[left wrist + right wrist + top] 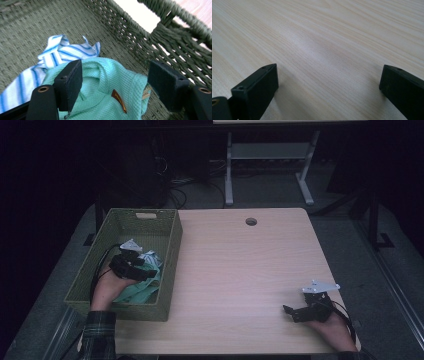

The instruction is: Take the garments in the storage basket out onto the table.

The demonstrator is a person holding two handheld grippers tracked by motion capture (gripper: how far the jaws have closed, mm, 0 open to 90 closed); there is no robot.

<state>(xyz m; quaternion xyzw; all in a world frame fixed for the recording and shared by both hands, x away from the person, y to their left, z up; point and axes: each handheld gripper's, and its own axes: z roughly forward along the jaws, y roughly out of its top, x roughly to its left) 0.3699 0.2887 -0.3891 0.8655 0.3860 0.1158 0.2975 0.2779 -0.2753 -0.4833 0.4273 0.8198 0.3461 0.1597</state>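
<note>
Between left gripper (113, 85) fingers, orange garment tag (119, 101)

A small brown tag (119, 100) is sewn on the mint green garment (105, 87) lying in the woven basket (120, 25). It carries orange lettering, too blurred to read. A paler label (147, 93) at the garment's edge shows faint marks, also unreadable. No other text, number or sign can be read.

High view dim, dark surround, gripper views brighter, slight blur on basket (37, 22) weave, soft sheen on table (317, 47)
</note>
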